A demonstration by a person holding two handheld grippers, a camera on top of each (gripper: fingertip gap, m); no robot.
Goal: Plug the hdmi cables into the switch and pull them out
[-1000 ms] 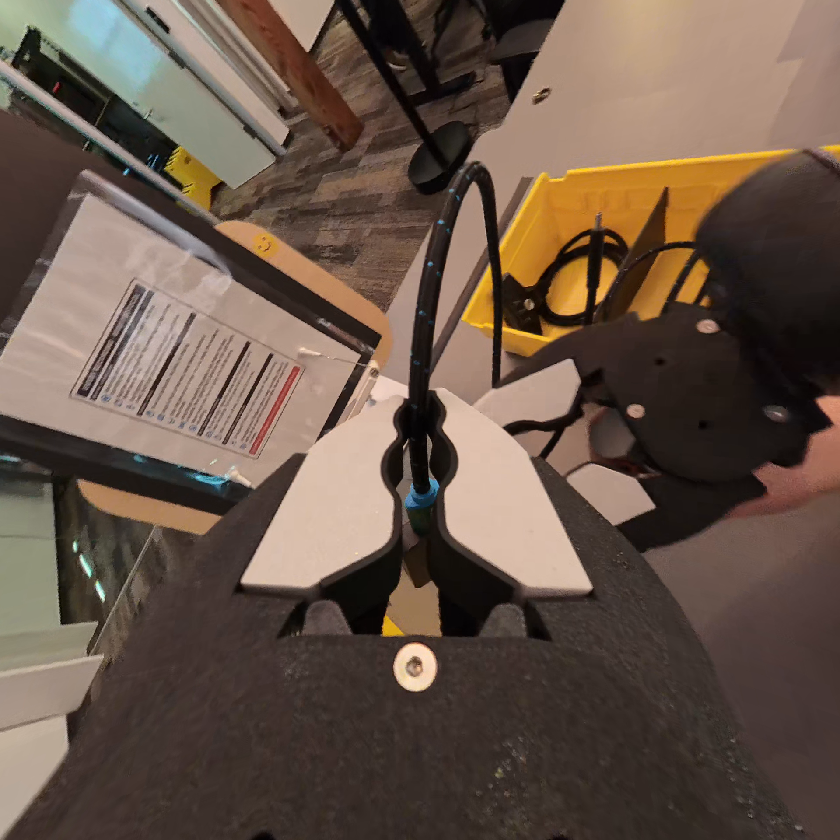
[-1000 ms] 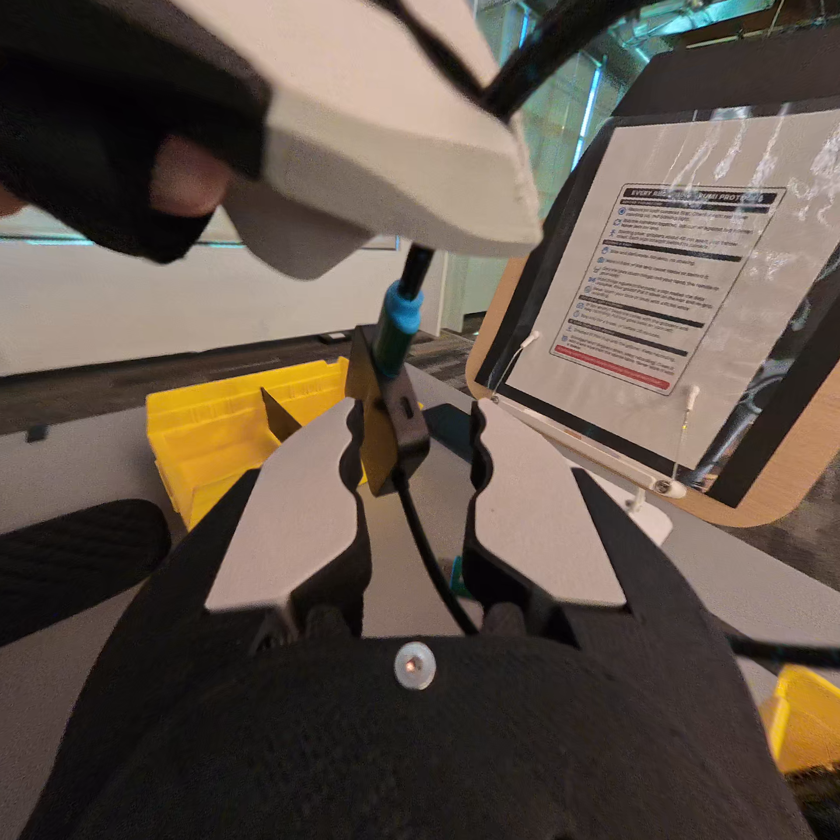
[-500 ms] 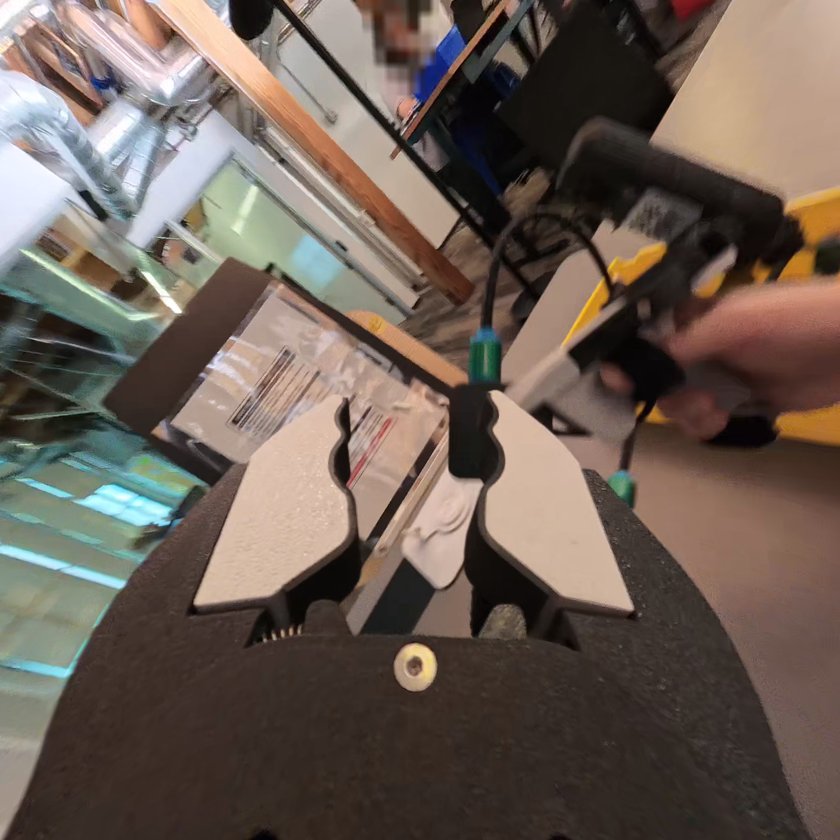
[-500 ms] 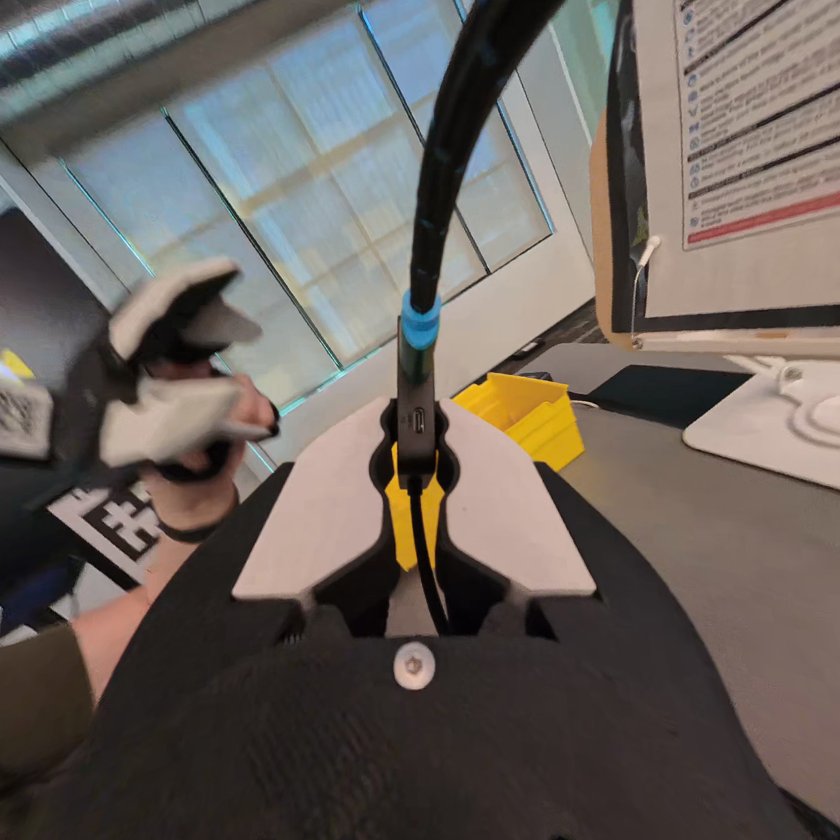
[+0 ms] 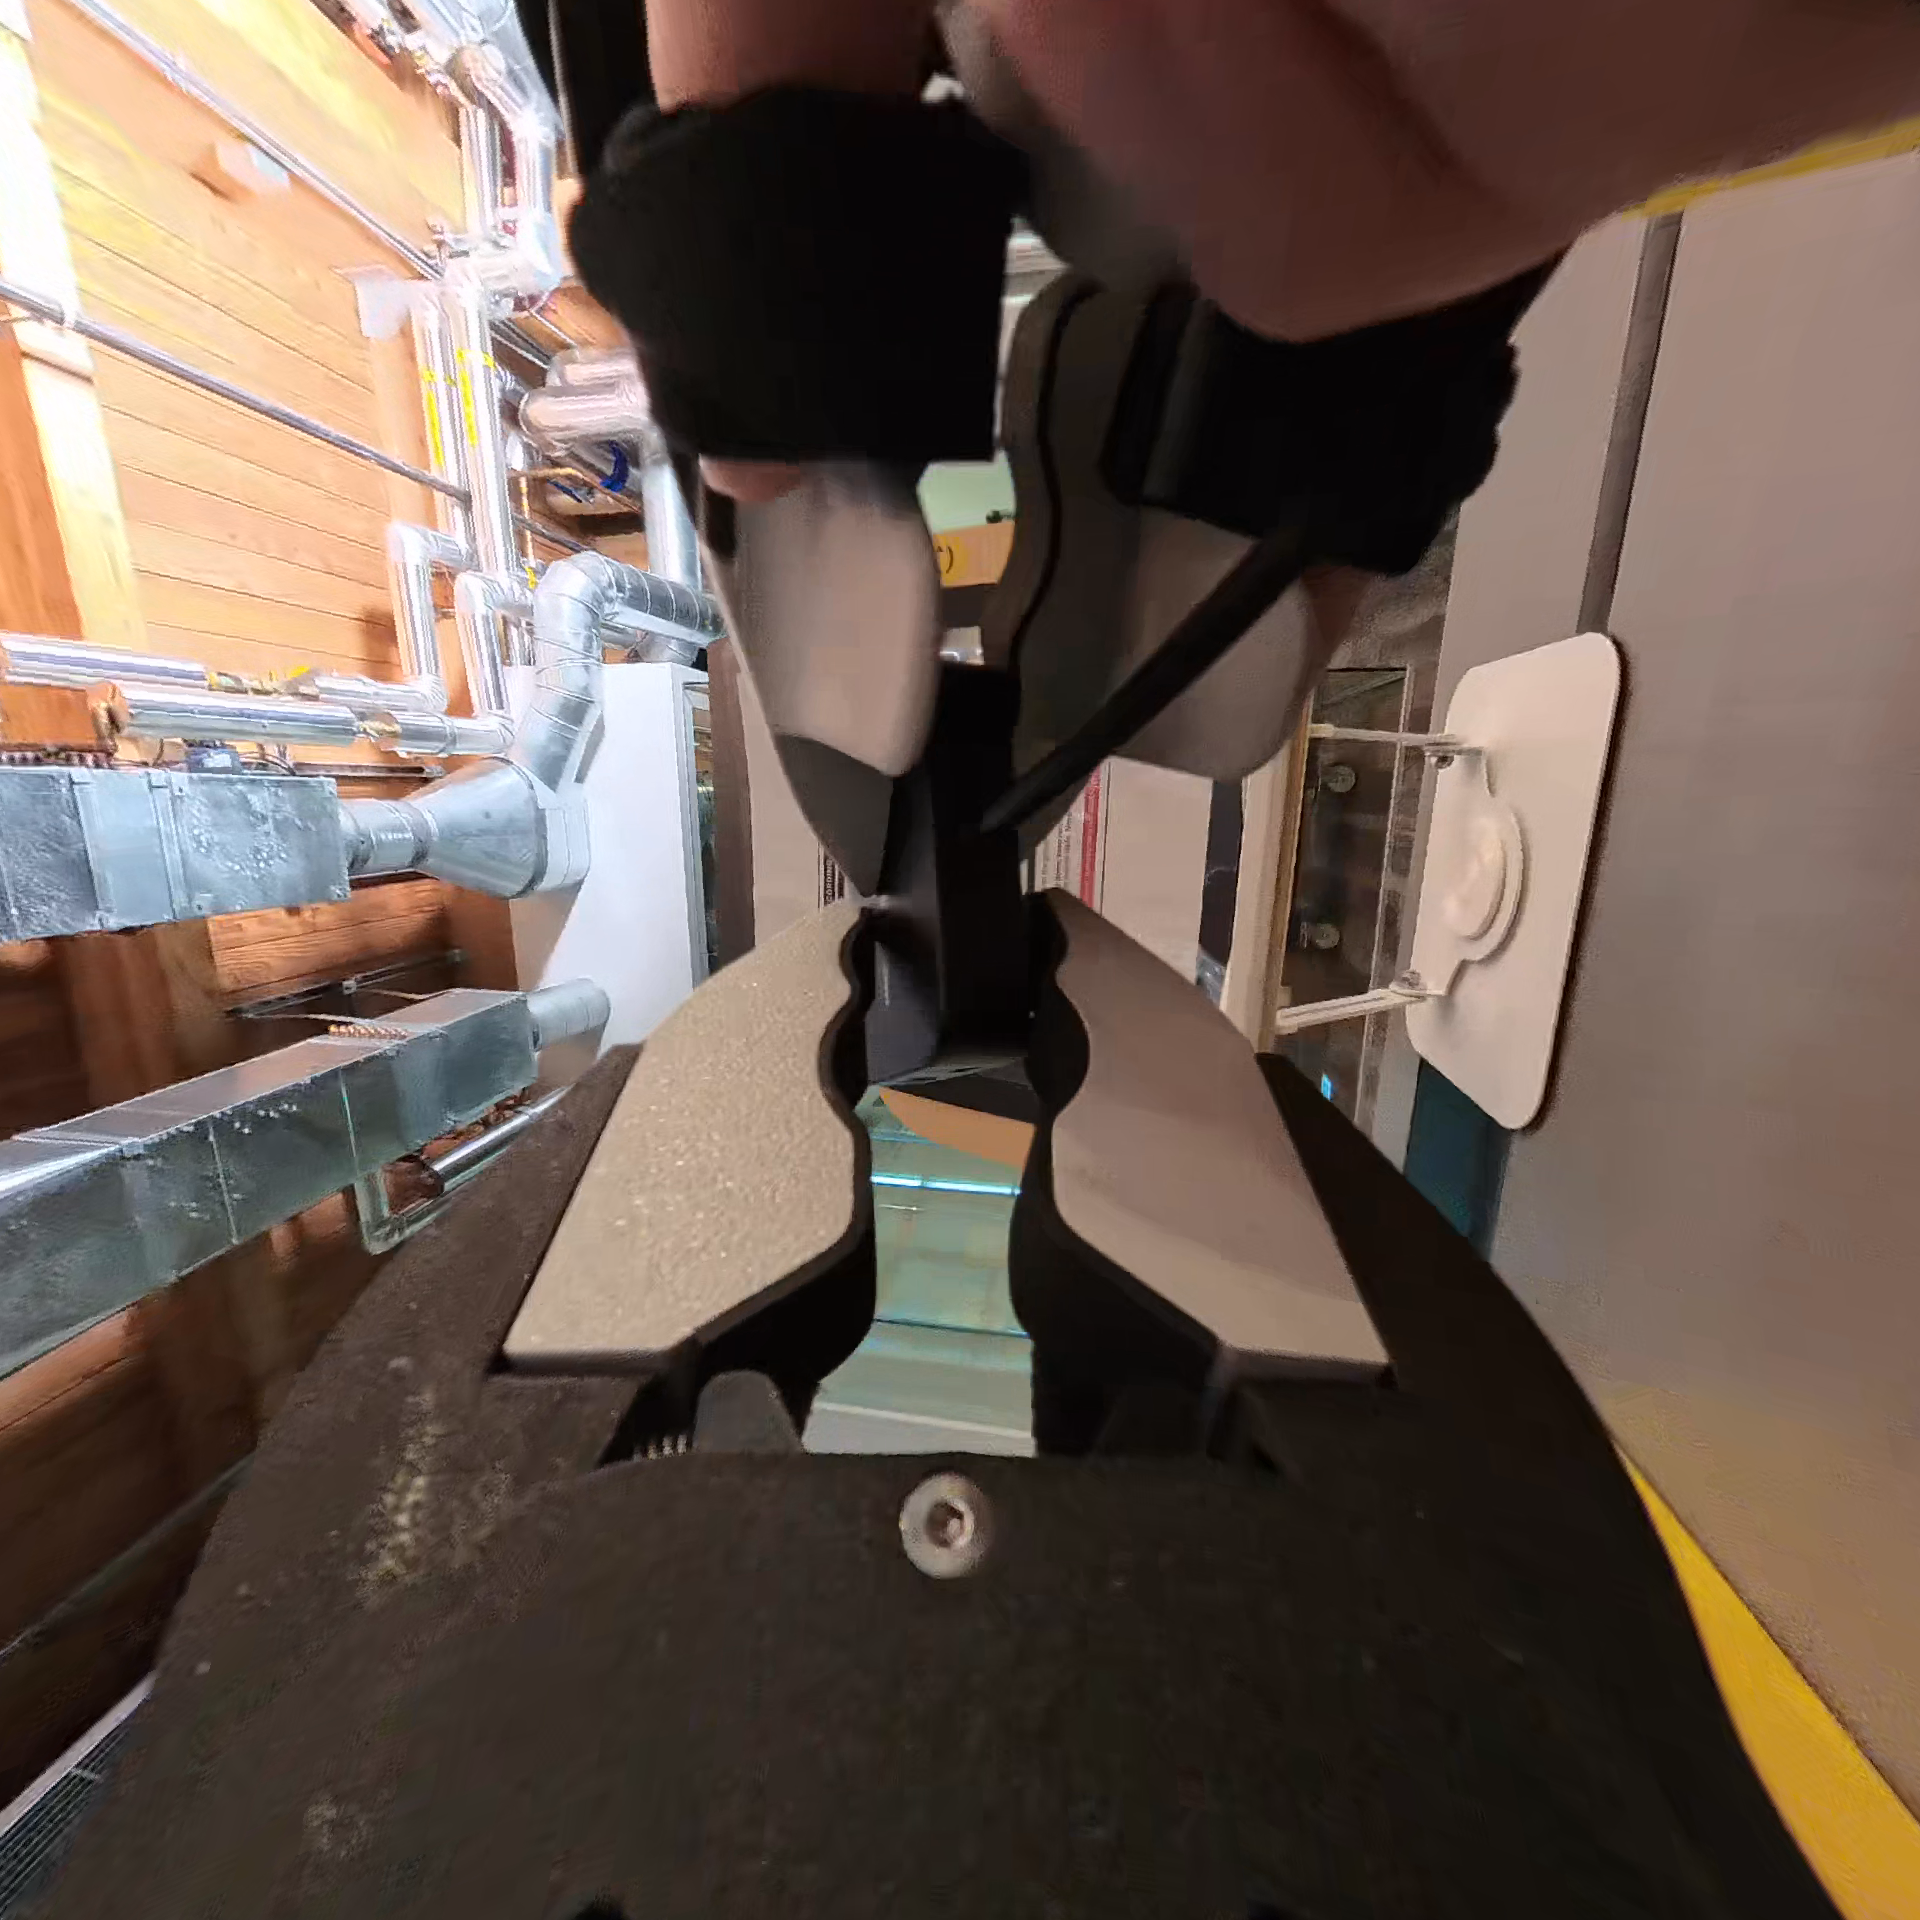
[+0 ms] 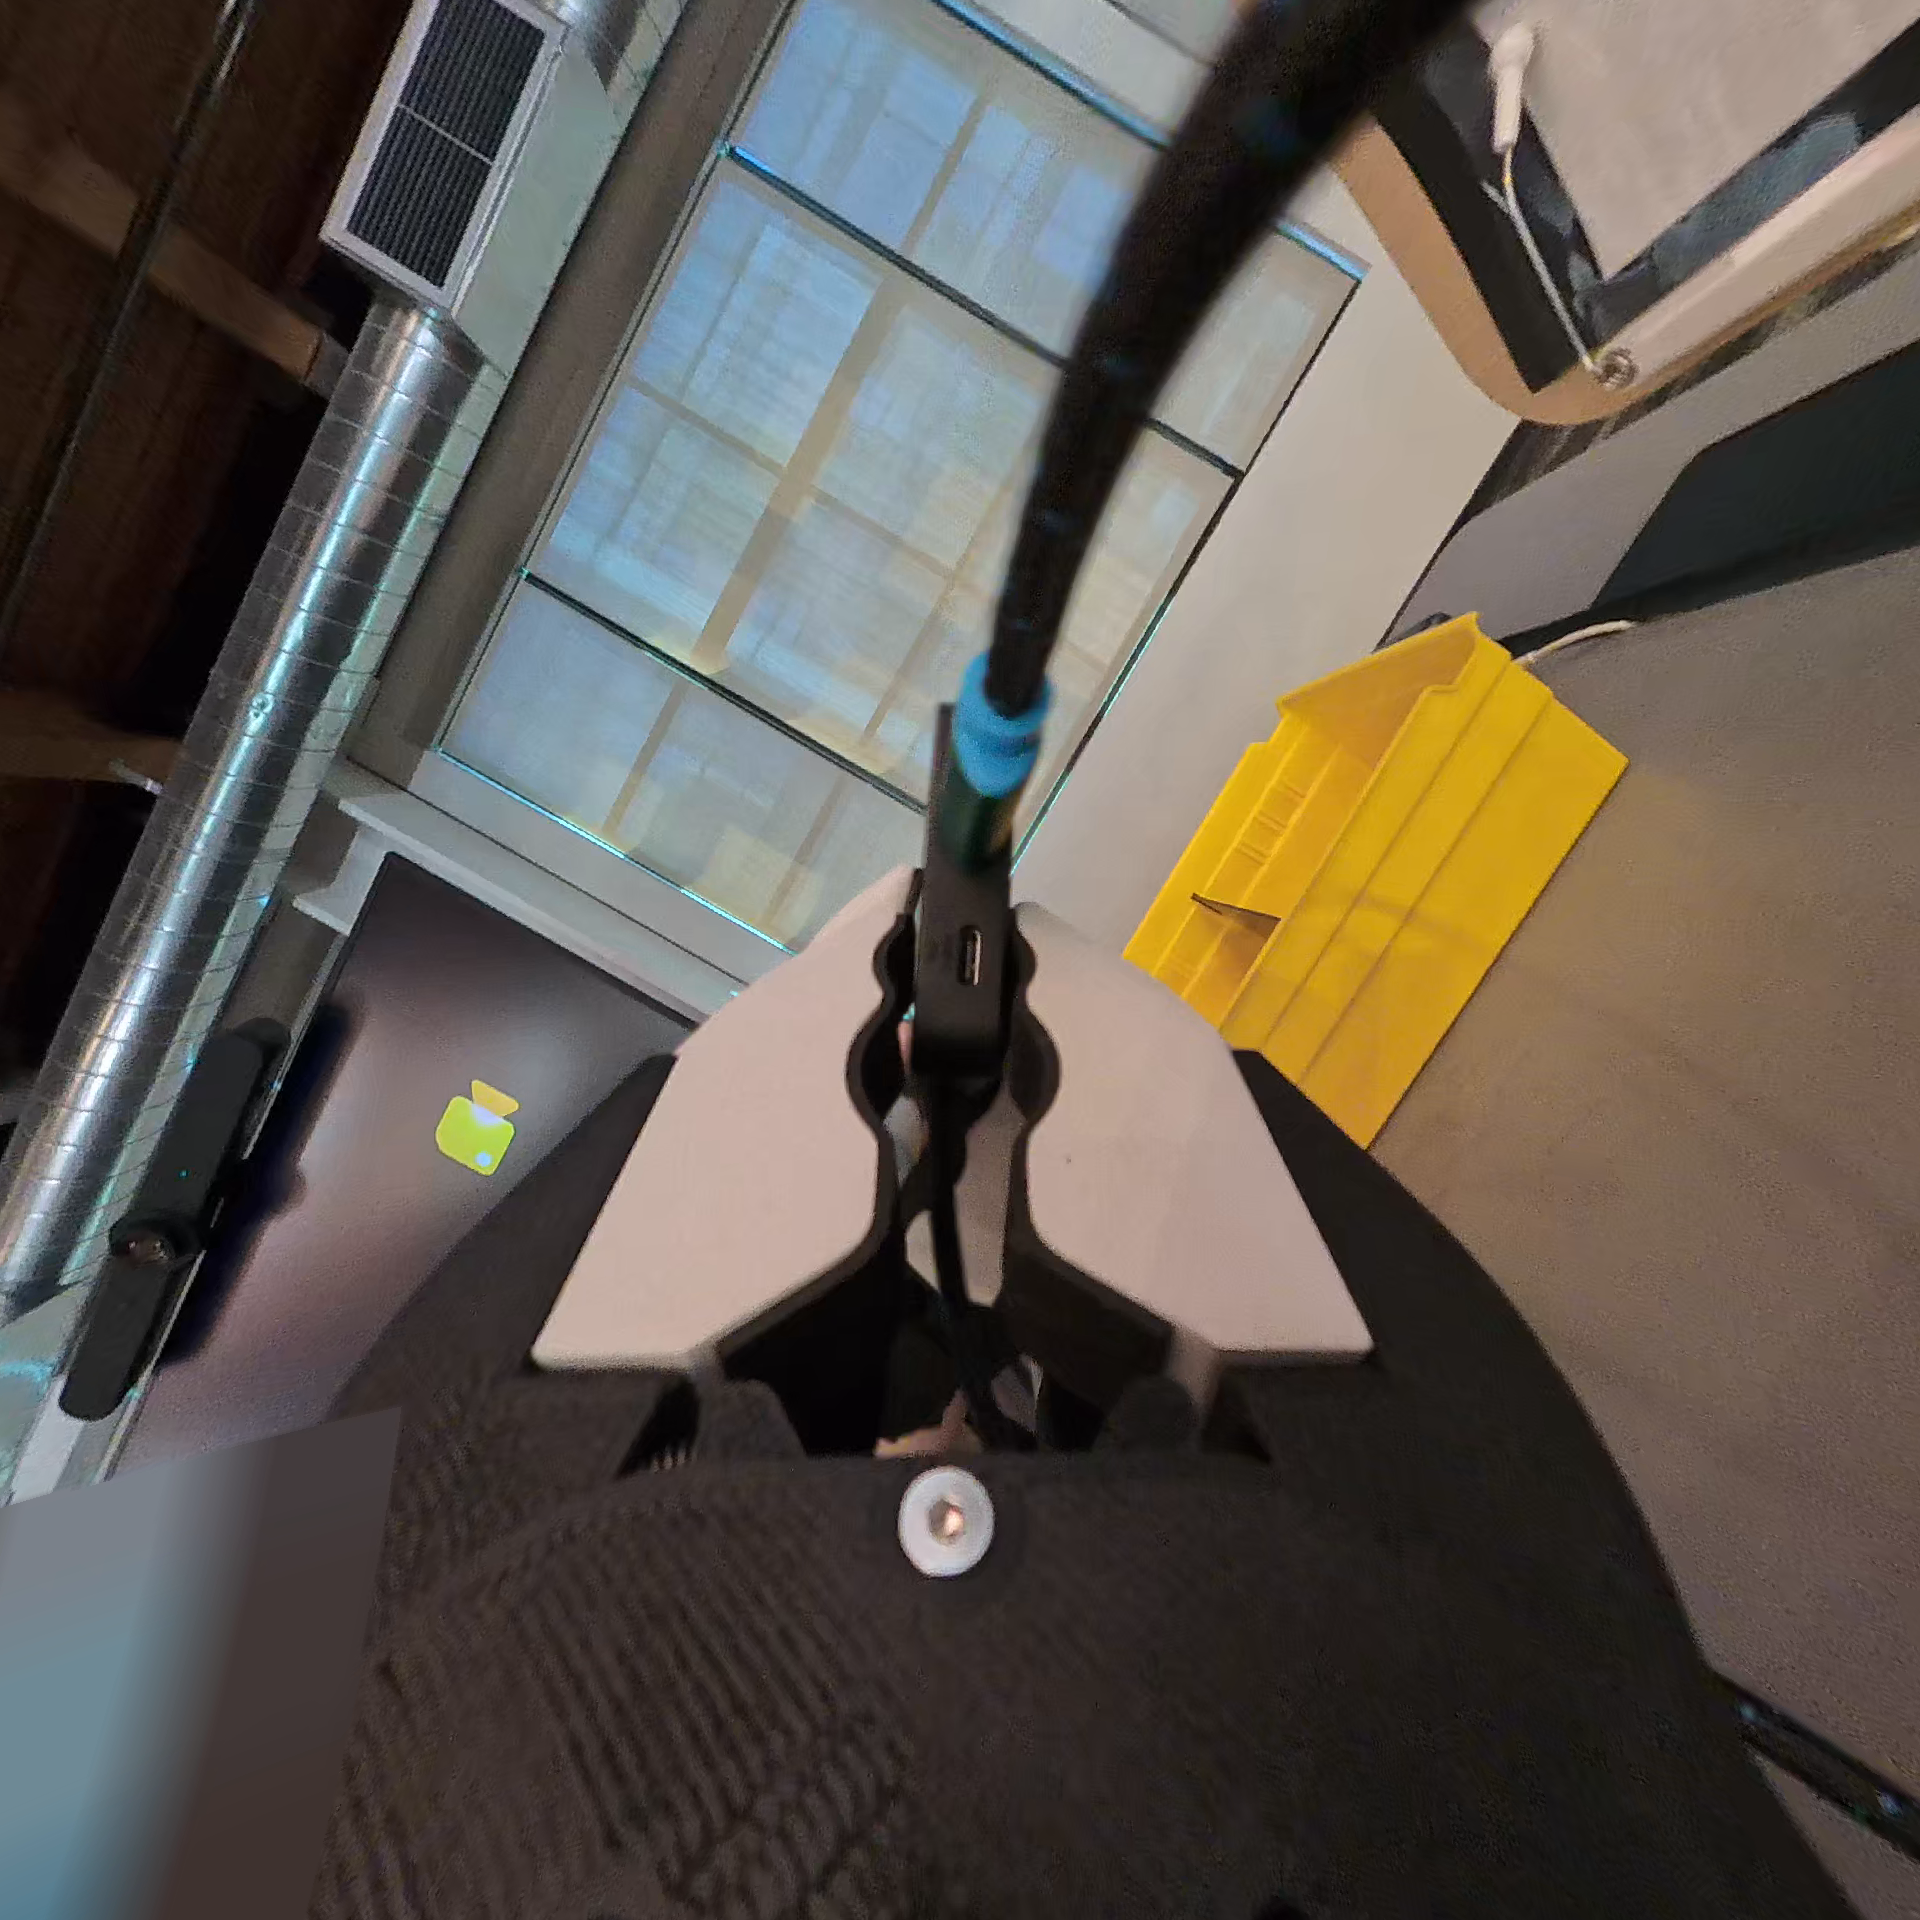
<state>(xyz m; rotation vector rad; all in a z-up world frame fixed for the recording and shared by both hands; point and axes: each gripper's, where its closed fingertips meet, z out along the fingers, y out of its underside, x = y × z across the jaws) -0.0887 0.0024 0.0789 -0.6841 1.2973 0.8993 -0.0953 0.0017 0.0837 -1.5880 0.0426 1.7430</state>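
Note:
My right gripper (image 6: 961,914) is shut on the small black switch (image 6: 961,977), which stands upright between its tips. A blue-collared HDMI plug (image 6: 995,743) sits in the switch's top, and its thick black cable (image 6: 1122,364) arcs up and to the right. My left gripper (image 5: 951,925) is closed on a black plug body (image 5: 977,935) at its tips; the plug's collar is hidden. In the left wrist view the right gripper's grey fingers (image 5: 831,644), held by a gloved hand (image 5: 810,270), nearly touch my left tips. A thin black cable (image 5: 1143,707) crosses them.
A yellow bin (image 6: 1382,914) stands on the grey table (image 6: 1714,1039). A board with a printed sheet (image 6: 1714,156) stands on a white base (image 5: 1507,883). Another yellow edge (image 5: 1766,1714) lies close to my left gripper. Metal ducts (image 5: 260,831) fill the background. Less than 4 cm separates the two grippers' tips.
My left gripper has narrowed from open onto the black plug and come right up against the right gripper. The right gripper keeps its hold on the switch. Both views have rolled.

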